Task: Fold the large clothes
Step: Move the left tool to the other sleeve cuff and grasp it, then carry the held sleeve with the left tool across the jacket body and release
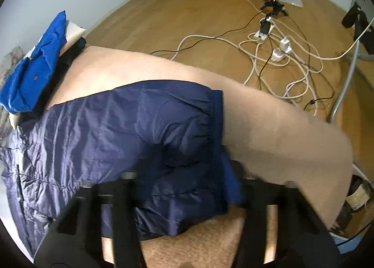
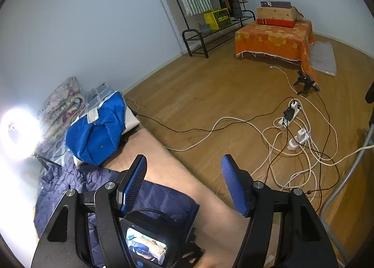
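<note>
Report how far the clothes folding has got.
Done: a bright blue garment sits bunched at the far end of the tan surface, apparently set aside. In hand: the left gripper is down at the near edge of the navy quilted jacket; the right gripper hangs open above. Left: the jacket still lies rumpled, unfolded.

Navy quilted jacket (image 1: 121, 132) — shiny, rumpled — spread on tan surface.

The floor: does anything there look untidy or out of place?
Yes. A tangle of white cables and power strips lies loose across the wood floor, where someone could trip.
</note>
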Demonstrator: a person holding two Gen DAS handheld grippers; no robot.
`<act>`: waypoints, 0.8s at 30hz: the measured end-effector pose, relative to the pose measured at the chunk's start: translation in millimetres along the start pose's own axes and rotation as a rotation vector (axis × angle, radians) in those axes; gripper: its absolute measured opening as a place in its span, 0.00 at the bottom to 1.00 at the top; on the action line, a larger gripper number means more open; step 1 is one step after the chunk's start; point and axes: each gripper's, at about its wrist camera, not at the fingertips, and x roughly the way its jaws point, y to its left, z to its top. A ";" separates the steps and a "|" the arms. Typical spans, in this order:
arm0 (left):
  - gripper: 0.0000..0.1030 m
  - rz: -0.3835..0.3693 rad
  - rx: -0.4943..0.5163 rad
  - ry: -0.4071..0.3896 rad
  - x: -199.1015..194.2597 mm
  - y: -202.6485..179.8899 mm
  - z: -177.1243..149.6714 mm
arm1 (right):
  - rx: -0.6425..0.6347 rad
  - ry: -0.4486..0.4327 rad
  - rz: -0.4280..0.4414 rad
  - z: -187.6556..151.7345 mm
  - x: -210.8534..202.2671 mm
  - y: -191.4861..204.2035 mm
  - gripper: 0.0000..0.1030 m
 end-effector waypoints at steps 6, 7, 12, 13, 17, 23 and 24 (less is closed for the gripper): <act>0.07 -0.050 -0.090 -0.031 -14.4 15.8 1.6 | 0.004 -0.006 0.008 2.1 -1.3 1.3 0.64; 0.07 -0.068 -0.112 -0.035 -17.5 21.6 1.2 | 0.001 -0.009 0.007 2.4 -2.0 2.1 0.64; 0.05 -0.146 -0.235 -0.100 -53.5 63.3 -8.8 | 0.019 -0.009 0.016 3.9 -0.5 3.0 0.64; 0.05 -0.158 -0.256 -0.111 -60.4 71.2 -11.7 | 0.023 -0.007 0.021 3.7 -0.2 4.3 0.64; 0.04 -0.185 -0.356 -0.163 -91.9 114.4 -28.0 | -0.002 -0.012 0.017 3.6 0.7 13.6 0.64; 0.04 -0.178 -0.509 -0.244 -133.0 187.5 -61.5 | -0.034 -0.008 0.013 -1.3 3.8 30.4 0.64; 0.04 -0.167 -0.538 -0.259 -140.4 203.6 -70.8 | -0.037 -0.007 0.014 -2.3 4.4 33.5 0.64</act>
